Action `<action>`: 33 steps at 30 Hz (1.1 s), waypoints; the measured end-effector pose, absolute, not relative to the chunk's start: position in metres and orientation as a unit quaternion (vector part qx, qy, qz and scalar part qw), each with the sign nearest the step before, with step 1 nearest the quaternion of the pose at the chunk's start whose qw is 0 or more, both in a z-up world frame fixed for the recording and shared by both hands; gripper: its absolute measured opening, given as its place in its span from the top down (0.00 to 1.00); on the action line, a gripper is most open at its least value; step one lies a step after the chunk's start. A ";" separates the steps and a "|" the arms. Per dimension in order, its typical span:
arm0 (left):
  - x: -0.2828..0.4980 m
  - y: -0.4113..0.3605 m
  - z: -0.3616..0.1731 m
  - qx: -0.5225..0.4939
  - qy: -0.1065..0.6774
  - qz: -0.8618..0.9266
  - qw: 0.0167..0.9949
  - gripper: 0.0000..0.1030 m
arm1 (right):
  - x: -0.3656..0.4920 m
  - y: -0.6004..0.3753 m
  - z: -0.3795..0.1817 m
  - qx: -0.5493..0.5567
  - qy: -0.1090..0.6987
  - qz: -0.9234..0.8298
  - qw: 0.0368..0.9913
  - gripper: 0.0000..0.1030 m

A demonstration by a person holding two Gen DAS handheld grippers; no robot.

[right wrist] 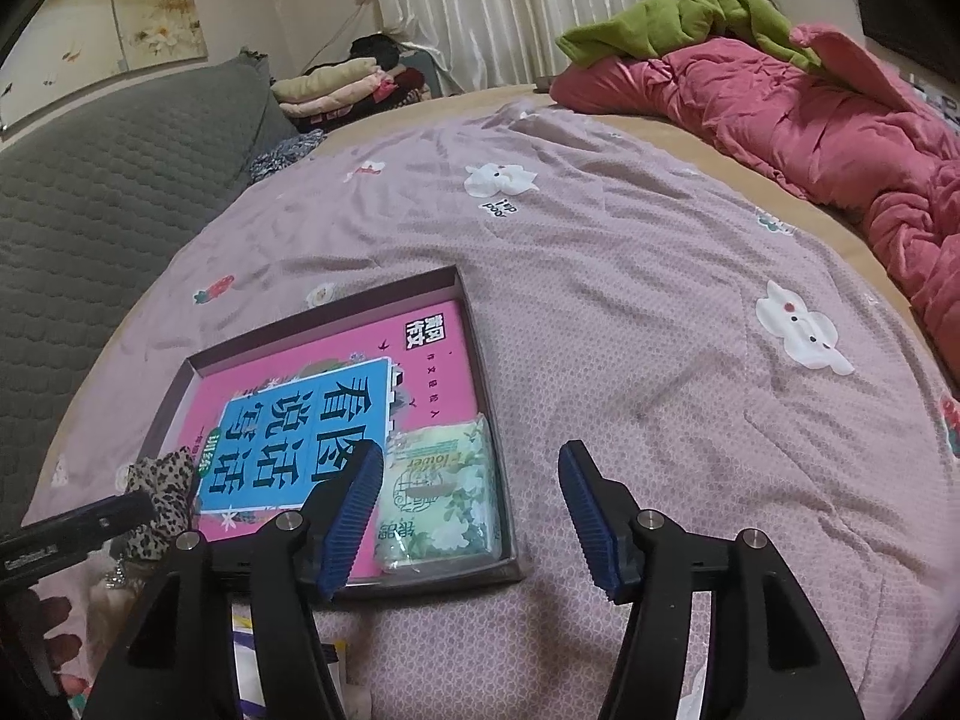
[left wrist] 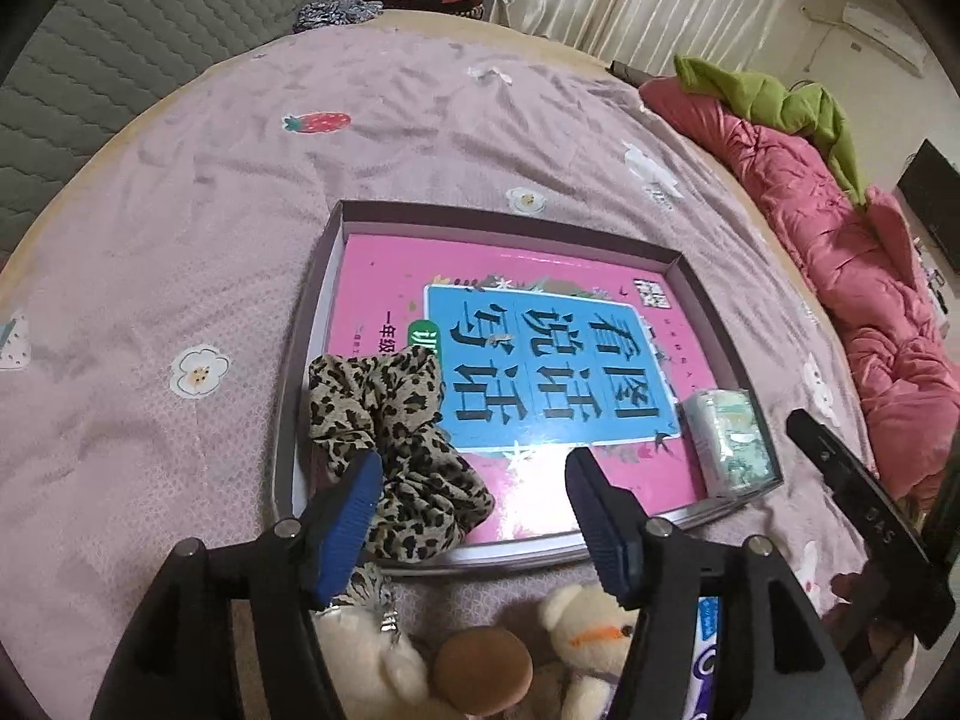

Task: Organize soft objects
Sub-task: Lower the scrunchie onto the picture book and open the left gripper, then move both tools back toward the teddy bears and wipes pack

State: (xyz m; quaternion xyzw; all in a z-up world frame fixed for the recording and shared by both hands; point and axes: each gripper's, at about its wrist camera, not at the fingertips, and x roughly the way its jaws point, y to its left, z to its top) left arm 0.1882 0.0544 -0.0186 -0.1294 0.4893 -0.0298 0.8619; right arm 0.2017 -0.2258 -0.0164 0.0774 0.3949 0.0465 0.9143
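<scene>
With the scrunchie (left wrist: 396, 450) and tissues (right wrist: 441, 498) in the tray (left wrist: 510, 228), both the left gripper (left wrist: 474, 516) and right gripper (right wrist: 471, 516) gape empty (nothing pinched), so the left should lift clear of the scrunchie before reaching for the bear (left wrist: 591, 624).

**Bed under a mauve printed cover**

We see a bed (right wrist: 630, 300) spread with a mauve cover printed with small flowers and strawberries. Directly on it lies a shallow tray (left wrist: 312, 324), near the close edge. In front of the tray, on the cover, sit 2 cream plush bears (left wrist: 591, 630) with a round brown pad (left wrist: 483, 669) between them. Along the far right side we find a crumpled pink quilt (right wrist: 840, 126), with a green garment (right wrist: 678, 18) lying over it.
</scene>
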 end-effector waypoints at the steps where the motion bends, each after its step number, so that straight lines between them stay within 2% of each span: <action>1: 0.186 0.055 -0.017 -0.131 0.485 -0.032 0.864 0.39 | 0.202 -0.226 -0.016 0.078 0.394 0.048 0.914 0.38; 6: 0.176 0.065 -0.002 -0.137 0.445 0.001 0.885 0.34 | 0.198 -0.224 -0.010 0.079 0.378 0.061 0.920 0.36; 10: 0.167 0.078 0.012 -0.149 0.412 0.018 0.899 0.27 | 0.191 -0.229 0.001 0.083 0.351 0.066 0.930 0.28; 24: 0.136 0.095 0.021 -0.164 0.413 0.022 0.895 0.27 | 0.151 -0.245 0.037 0.095 0.271 0.096 0.953 0.25; 33: 0.097 0.093 0.023 -0.140 0.408 0.020 0.902 0.27 | 0.104 -0.250 0.040 0.085 0.268 0.100 0.954 0.25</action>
